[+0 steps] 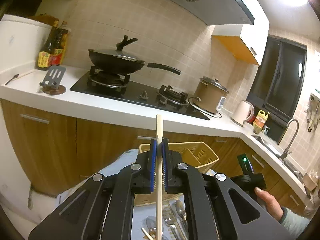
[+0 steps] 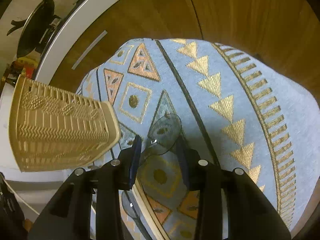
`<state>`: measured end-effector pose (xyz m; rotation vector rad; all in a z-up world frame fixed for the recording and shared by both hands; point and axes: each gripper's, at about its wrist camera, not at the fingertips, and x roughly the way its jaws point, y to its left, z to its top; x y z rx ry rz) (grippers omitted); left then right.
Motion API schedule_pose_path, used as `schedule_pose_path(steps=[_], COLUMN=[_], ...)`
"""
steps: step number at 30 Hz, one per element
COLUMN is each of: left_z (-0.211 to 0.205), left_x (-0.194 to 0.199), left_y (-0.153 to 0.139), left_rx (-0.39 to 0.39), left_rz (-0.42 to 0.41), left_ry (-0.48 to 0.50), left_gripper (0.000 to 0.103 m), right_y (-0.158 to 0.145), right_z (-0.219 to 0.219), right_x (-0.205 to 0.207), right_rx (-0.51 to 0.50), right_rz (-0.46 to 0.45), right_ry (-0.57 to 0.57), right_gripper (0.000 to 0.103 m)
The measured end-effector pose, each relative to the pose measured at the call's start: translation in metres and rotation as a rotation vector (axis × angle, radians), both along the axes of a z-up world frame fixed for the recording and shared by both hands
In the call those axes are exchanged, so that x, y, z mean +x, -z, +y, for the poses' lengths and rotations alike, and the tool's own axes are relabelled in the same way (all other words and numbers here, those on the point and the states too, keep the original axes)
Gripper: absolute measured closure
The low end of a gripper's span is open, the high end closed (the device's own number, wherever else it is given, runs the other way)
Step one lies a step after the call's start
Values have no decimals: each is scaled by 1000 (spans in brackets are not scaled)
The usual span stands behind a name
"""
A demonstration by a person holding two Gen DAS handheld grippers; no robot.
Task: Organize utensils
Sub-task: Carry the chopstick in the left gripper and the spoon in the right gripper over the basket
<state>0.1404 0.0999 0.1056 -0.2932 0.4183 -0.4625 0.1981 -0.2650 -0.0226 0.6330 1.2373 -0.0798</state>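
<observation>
My left gripper [image 1: 159, 147] is shut on a pale wooden chopstick [image 1: 159, 160] that points up past the fingertips, held above the table. Beyond it stands a beige slotted utensil basket [image 1: 202, 156] with dividers. Below the gripper several metal spoons and forks [image 1: 176, 218] and another chopstick [image 1: 147, 233] lie on the patterned cloth. My right gripper [image 2: 159, 142] is open low over the blue patterned tablecloth [image 2: 220, 104], its jaws on either side of a shiny metal spoon [image 2: 165, 134]. The basket [image 2: 60, 124] is to its left. A chopstick [image 2: 148, 208] lies under the gripper.
Behind the table runs a white counter [image 1: 120, 108] with a hob, a black wok [image 1: 118, 60], sauce bottles [image 1: 52, 46], a rice cooker [image 1: 211, 94] and a kettle [image 1: 242, 112]. Wooden cabinet doors [image 2: 240, 10] stand close behind the table. A sink [image 1: 280, 150] is at the right.
</observation>
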Motion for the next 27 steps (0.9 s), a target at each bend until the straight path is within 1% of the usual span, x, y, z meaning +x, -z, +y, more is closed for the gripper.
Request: schedule_pose_path(steps=[1, 2, 3, 5, 6, 8, 9, 11, 12, 13, 15, 16, 18, 19, 20, 22, 23, 24, 25, 27], left_z=[2, 3, 4, 4, 5, 6, 6, 7, 7, 7, 5, 4, 2, 2, 1, 0, -1, 0, 0, 0], left_x=[0, 0, 0, -1, -2, -3, -4, -3, -4, -3, -3, -4, -5, -6, -7, -6, -5, -5, -4, -4], left_y=[1, 1, 2, 3, 3, 4, 4, 4, 4, 4, 5, 5, 5, 5, 6, 6, 6, 7, 7, 8], left_rx=[-3, -3, -2, 0, 1, 8, 14, 16, 13, 11, 14, 18, 23, 25, 29, 33, 32, 30, 28, 25], left_rz=[1, 2, 3, 5, 6, 6, 5, 6, 7, 8, 10, 8, 6, 6, 5, 5, 6, 8, 9, 10], left_ry=[-1, -1, 0, 0, 1, 2, 1, 0, 1, 3, 7, 9, 14, 15, 17, 20, 23, 24, 25, 26], left_gripper=[99, 99, 99, 99, 99, 99, 99, 99, 99, 99, 99, 99, 99, 99, 99, 99, 99, 99, 99, 99], right_y=[-1, -1, 0, 0, 1, 2, 2, 2, 0, -2, -6, -7, -10, -10, -11, -12, -13, -14, -16, -20], right_z=[1, 1, 1, -1, -3, -9, -10, -7, 1, 7, 12, 12, 6, 3, -1, -7, -9, -9, -8, 2], right_x=[2, 3, 5, 15, 19, 27, 32, 47, 57, 64, 73, 78, 80, 79, 78, 80, 80, 80, 80, 78], right_rx=[-21, -35, -50, -95, -110, -101, -101, -119, -145, -176, -283, -294, -274, -248, -214, -180, -170, -163, -167, -216], right_rz=[-3, -5, -8, -14, -17, -18, -14, -11, -8, -12, 0, 7, 19, 23, 24, 33, 36, 37, 32, 27], right_ry=[2, 6, 9, -9, -13, -20, -42, -124, -225, -287, -344, -373, -350, -336, -322, -290, -282, -279, -275, -276], right_gripper=[74, 79, 86, 97, 98, 98, 98, 98, 98, 98, 98, 98, 97, 97, 96, 85, 72, 55, 50, 49])
